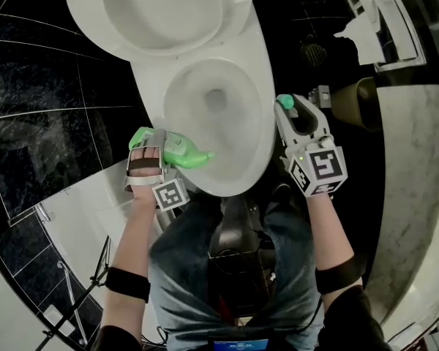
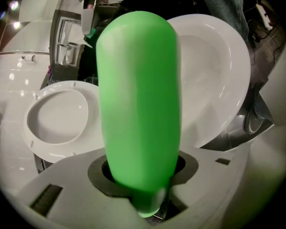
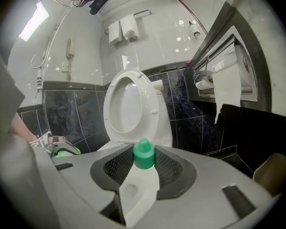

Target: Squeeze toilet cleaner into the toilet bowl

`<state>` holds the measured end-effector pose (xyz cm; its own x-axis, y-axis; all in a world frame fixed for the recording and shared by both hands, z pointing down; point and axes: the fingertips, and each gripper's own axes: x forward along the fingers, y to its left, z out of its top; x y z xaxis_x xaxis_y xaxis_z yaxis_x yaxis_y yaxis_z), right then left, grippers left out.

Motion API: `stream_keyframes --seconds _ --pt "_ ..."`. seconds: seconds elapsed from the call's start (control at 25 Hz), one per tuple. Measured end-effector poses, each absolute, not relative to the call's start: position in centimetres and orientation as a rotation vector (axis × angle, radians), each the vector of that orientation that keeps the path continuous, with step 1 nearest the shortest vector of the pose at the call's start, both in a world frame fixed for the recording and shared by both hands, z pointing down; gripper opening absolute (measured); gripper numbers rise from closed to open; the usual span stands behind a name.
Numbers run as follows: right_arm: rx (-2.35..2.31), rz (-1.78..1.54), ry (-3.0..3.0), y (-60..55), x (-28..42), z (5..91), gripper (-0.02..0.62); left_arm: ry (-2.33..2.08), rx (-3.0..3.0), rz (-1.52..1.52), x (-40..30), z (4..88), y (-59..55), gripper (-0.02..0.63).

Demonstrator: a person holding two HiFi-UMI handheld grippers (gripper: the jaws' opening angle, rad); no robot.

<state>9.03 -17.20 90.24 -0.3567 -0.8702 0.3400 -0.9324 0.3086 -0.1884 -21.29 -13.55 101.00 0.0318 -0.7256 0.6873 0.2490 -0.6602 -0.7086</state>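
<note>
My left gripper (image 1: 155, 146) is shut on a bright green toilet cleaner bottle (image 1: 183, 152). The bottle lies sideways, its bent nozzle reaching right over the near-left rim of the white toilet bowl (image 1: 262, 141). In the left gripper view the bottle (image 2: 138, 99) fills the middle between the jaws of my left gripper (image 2: 143, 180), with the bowl (image 2: 219, 75) behind it. My right gripper (image 1: 287, 108) hovers beside the bowl's right rim, shut on the small green cap (image 1: 284, 102). The cap (image 3: 144, 154) sits upright at the tips of my right gripper (image 3: 144, 168). The seat (image 3: 113, 106) stands raised.
Dark tiled floor (image 1: 44, 123) surrounds the toilet. A wall holder with hanging paper (image 3: 226, 87) is on the right, and a tan round container (image 1: 357, 101) stands beside the toilet. Folded towels (image 3: 126, 27) and a shower handset (image 3: 69, 51) hang on the back wall.
</note>
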Motion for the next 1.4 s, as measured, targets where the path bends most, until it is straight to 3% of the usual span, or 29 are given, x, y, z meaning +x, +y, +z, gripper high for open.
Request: stream_keyframes --seconds 1.04,1.4 --pt "1.791 0.580 -2.288 -17.1 16.4 90.3 0.141 0.389 -1.673 -1.656 -9.9 101.8 -18.4 0.188" --pt "1.814 0.578 -2.278 -17.3 17.2 90.4 0.141 0.402 -1.667 -1.682 -9.3 102.0 -22.2 0.187"
